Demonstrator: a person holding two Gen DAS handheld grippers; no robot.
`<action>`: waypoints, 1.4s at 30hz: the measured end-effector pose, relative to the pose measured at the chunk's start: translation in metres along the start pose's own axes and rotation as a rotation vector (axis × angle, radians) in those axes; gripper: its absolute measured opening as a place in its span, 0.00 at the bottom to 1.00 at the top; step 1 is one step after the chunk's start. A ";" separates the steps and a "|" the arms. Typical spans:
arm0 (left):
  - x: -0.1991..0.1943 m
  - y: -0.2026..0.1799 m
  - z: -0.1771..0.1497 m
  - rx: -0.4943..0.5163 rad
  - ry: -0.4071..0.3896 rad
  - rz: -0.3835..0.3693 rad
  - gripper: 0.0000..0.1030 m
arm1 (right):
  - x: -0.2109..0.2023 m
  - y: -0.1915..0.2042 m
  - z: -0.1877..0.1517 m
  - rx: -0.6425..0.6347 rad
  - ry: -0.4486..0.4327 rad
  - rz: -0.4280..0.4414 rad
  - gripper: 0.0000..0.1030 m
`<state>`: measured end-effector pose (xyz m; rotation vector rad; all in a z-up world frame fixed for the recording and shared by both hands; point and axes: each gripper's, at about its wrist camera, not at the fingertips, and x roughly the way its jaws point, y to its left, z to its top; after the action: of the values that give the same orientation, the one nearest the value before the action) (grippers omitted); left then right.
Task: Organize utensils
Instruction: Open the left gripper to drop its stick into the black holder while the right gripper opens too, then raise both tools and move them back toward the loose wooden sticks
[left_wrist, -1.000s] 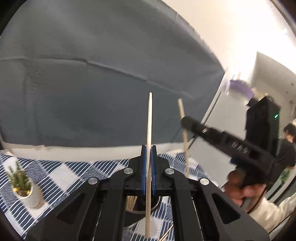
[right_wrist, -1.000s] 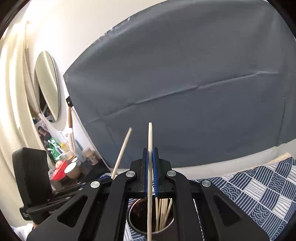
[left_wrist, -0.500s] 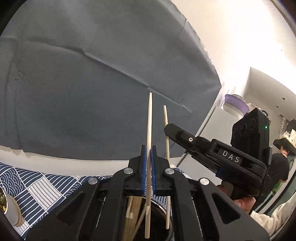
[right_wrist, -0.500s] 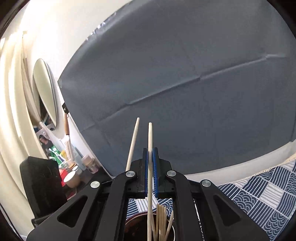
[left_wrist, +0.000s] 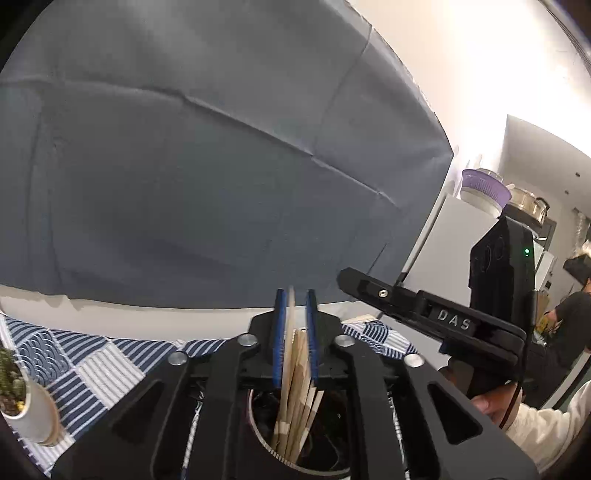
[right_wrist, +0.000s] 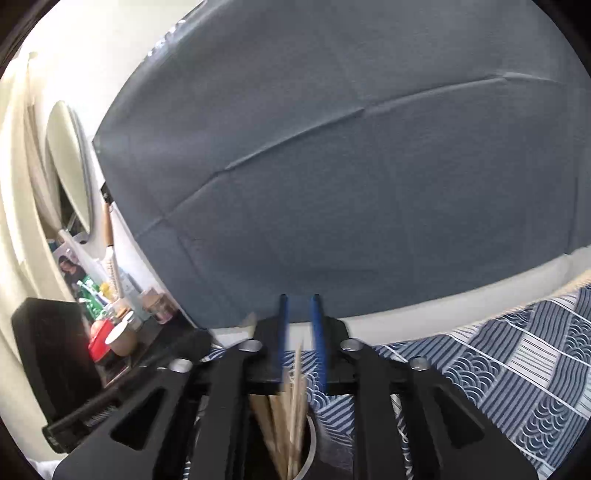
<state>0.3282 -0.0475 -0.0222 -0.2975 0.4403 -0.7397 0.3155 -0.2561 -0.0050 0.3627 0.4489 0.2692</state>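
Both grippers, left (left_wrist: 294, 332) and right (right_wrist: 300, 332), are opening, jaws apart, chopsticks (left_wrist: 295, 398) loose between them above the cup (left_wrist: 258, 424).

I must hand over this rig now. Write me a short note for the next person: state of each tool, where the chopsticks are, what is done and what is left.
Left tool: jaws opening, one chopstick loose between the pads, its lower end in the holder.
Right tool: jaws opening, pads clear of the sticks; a blurred chopstick is dropping into the holder below.
Chopsticks: a bundle stands in the round holder on the blue patterned cloth.
Done: both carried chopsticks are over or in the holder.
Left: lift both tools away, then look for more utensils; none show outside the holder here.
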 end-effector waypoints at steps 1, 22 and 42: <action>-0.005 0.001 0.000 -0.001 -0.003 0.011 0.28 | -0.005 -0.003 0.000 0.012 -0.012 -0.017 0.43; -0.095 -0.025 -0.042 0.030 0.081 0.201 0.95 | -0.081 0.007 -0.016 -0.002 0.033 -0.140 0.87; -0.137 -0.063 -0.092 0.005 0.164 0.286 0.95 | -0.152 0.023 -0.068 -0.098 0.108 -0.152 0.89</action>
<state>0.1572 -0.0049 -0.0382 -0.1645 0.6220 -0.4866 0.1479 -0.2663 0.0035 0.2174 0.5649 0.1630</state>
